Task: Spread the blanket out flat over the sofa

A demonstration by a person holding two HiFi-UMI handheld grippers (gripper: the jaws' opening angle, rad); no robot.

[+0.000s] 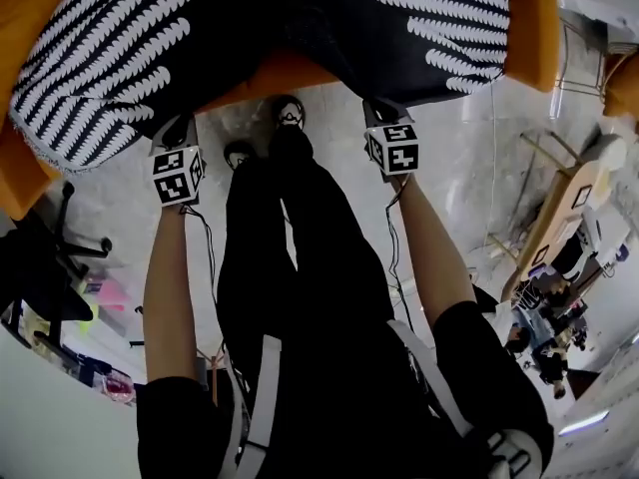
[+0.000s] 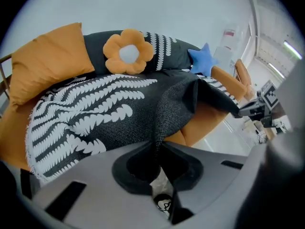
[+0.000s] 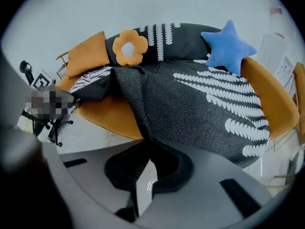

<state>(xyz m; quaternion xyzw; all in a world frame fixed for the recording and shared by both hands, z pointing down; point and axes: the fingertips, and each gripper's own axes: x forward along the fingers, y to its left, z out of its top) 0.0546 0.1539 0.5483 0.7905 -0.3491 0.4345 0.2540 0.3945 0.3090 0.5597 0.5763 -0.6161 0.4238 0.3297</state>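
Outstretched forearms (image 1: 168, 287) reach toward the orange fabric sofa (image 1: 285, 73). At its front edge, the left tongs (image 1: 176, 128) are pinched tight on the hem of the black knitted blanket with white leaf print (image 1: 110, 58), which drapes over the sofa's seat and back. The right tongs (image 1: 384, 118) nip the same hem further right. It looks soft, limp and light, best held along the hem, hands wide apart.
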